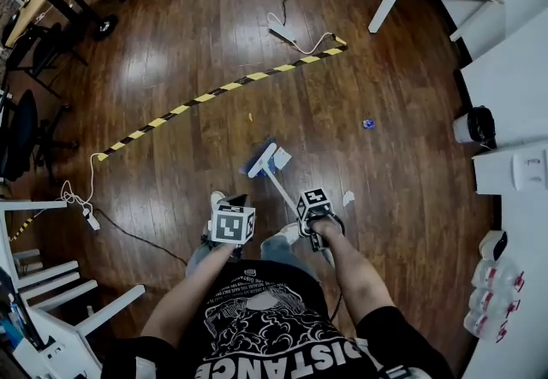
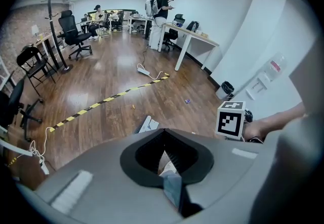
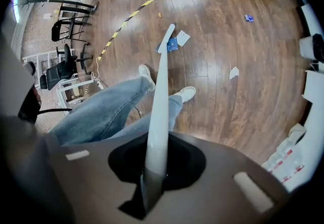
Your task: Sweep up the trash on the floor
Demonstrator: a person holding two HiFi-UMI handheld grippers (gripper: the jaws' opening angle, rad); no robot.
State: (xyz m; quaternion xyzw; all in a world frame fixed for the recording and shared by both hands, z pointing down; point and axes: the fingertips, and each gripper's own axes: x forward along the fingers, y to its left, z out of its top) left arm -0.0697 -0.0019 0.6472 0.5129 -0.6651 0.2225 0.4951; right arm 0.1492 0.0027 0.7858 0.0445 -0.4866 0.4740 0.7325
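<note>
Trash scraps [image 1: 282,159] lie at twelve o'clock beside the broom head [image 1: 258,160]; right claw [image 3: 152,177] clamps the handle [image 3: 159,106] to steer strokes, left claw [image 2: 169,167] looks closed, empty

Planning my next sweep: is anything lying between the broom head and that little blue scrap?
Nothing visible. Only bare wood floor lies between the broom head and the blue scrap; the white scrap lies off that line.
</note>
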